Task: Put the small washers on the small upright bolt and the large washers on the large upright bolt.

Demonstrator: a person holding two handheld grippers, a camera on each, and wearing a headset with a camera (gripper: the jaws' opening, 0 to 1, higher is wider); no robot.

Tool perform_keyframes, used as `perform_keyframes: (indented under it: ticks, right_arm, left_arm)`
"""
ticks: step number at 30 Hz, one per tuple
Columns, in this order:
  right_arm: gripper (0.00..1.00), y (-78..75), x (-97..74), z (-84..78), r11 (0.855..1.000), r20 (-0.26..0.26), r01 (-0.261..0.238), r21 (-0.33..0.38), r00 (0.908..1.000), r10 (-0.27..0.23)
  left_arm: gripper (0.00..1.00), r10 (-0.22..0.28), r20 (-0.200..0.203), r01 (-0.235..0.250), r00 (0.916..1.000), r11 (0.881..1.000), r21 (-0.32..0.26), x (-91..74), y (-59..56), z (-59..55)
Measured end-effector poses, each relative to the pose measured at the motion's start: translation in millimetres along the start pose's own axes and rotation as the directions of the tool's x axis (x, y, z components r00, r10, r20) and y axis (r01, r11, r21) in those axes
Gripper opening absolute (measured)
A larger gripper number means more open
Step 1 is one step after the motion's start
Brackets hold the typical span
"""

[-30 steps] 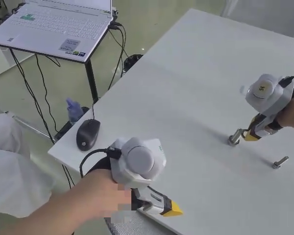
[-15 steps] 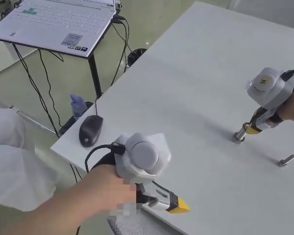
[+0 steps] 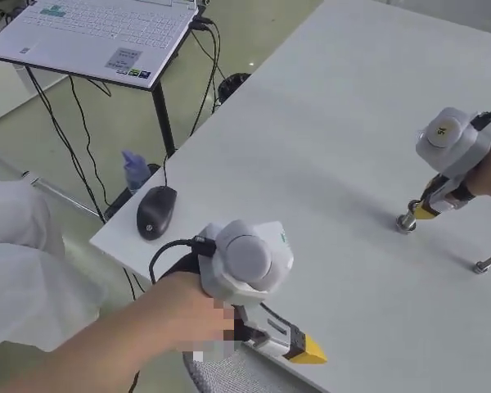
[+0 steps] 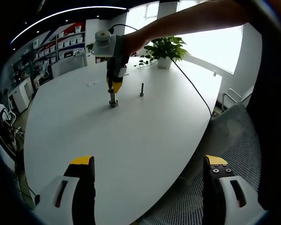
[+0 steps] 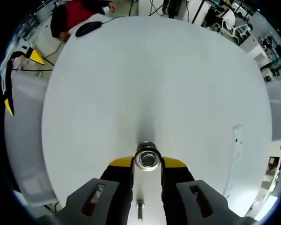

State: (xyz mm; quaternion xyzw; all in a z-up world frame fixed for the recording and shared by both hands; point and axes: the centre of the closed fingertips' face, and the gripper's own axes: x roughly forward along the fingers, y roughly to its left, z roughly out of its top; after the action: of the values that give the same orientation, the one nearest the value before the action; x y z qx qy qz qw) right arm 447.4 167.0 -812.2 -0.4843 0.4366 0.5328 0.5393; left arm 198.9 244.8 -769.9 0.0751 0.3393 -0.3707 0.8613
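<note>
Right gripper (image 3: 421, 211) sits right over the large upright bolt (image 5: 147, 160), its vertical shaft at 12 o'clock between narrowed jaws, grip impossible to tell; left gripper (image 4: 148, 161) gapes empty, well apart.

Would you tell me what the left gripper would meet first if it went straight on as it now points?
Likely the table, short of the large bolt at the right gripper; if it skims the surface, that bolt comes next. Depth is unclear.
</note>
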Motion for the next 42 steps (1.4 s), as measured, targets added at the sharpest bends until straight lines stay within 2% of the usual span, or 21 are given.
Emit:
perform_keyframes:
  ticks: [9, 24, 42]
  right_arm:
    - [0.22, 0.9, 12.8, -1.9, 1.0, -0.012, -0.001, -0.005, 0.9999, 0.001]
    - [0.22, -1.4, 38.1, -7.2, 1.0, -0.031, 0.0, -0.002, 0.9995, 0.0]
    - [0.23, -1.1, 44.5, -6.5, 1.0, -0.045, -0.011, -0.005, 0.9989, 0.01]
  left_arm:
    - [0.92, 0.007, -0.026, -0.007, 0.9996, 1.0, -0.007, 1.2, 1.5, -7.5]
    - [0.91, 0.008, -0.031, -0.009, 0.9995, 0.999, -0.036, 3.1, 2.6, -15.3]
    - [0.87, 0.009, -0.045, -0.011, 0.999, 0.999, -0.039, 3.8, 3.4, -19.5]
